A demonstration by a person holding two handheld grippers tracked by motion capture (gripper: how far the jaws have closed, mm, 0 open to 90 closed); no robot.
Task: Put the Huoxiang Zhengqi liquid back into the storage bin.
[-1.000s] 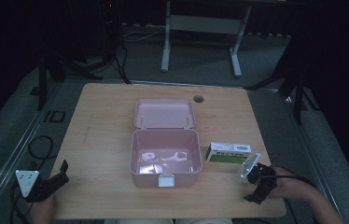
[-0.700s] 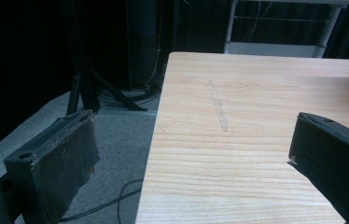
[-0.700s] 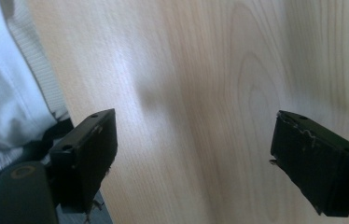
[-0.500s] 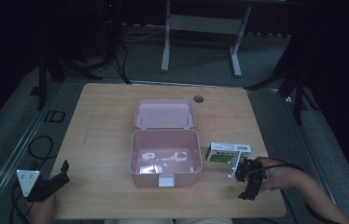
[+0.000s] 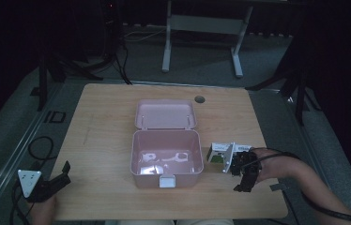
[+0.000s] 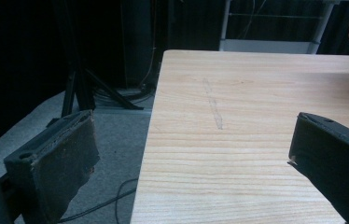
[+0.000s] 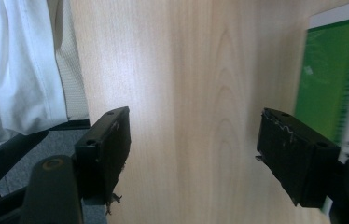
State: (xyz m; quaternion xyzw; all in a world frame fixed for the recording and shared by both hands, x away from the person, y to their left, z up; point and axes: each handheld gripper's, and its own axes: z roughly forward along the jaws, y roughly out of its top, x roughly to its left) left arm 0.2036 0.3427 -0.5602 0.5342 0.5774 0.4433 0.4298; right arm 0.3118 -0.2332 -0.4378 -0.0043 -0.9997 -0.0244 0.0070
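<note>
Green-and-white carton (image 5: 220, 152): flat on table (image 5: 108, 122), just right of open pink box (image 5: 166, 157).
Right gripper (image 5: 245, 180) beside carton, jaws wide, empty; left gripper (image 5: 51, 184) likewise, far corner. Approach step; next, likely straddle carton.

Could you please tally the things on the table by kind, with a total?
Pink boxes, lid open: 1
Green-and-white cartons: 1
Grippers: 2, left and right
Total: 4
</note>
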